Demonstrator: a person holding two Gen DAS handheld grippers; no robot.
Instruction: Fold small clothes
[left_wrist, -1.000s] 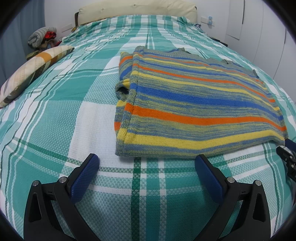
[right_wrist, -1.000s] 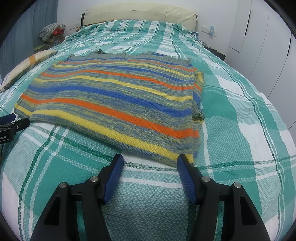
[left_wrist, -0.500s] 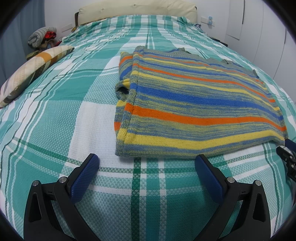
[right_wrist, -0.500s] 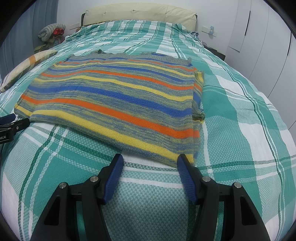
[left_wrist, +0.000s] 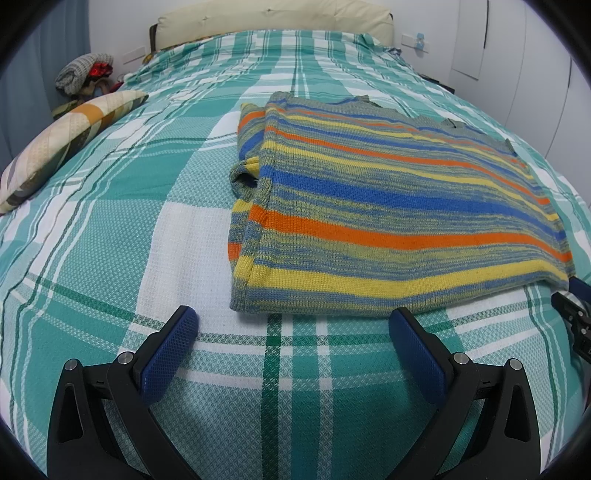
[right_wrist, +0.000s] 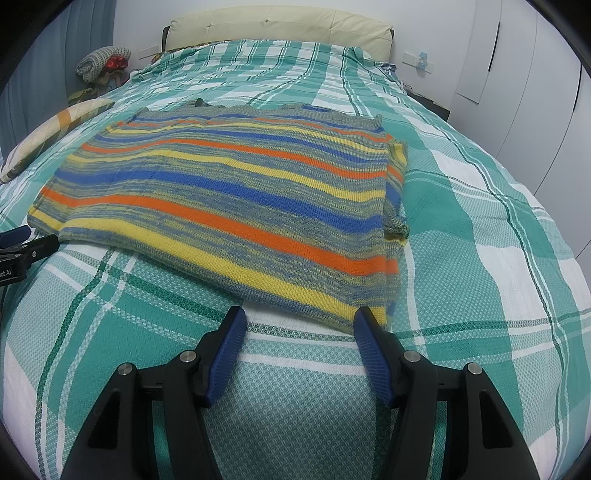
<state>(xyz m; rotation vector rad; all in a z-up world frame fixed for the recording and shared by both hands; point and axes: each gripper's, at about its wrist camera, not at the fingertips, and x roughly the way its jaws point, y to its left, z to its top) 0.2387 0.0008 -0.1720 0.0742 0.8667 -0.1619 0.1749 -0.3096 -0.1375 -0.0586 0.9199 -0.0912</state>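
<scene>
Striped knit sweater (left_wrist: 399, 221) flat on bed (left_wrist: 110, 229), sleeves tucked under; my left hand-held gripper (left_wrist: 295, 343) and right hand-held gripper (right_wrist: 299, 332) gape empty at its near hem, probably for folding.

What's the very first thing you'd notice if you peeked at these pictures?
The bright knitted sweater with orange, blue and yellow stripes, lying flat in the middle of the green-and-white checked bedspread. Next, two open blue-padded grippers, the left gripper and right gripper, sit just before its near hem.
</scene>
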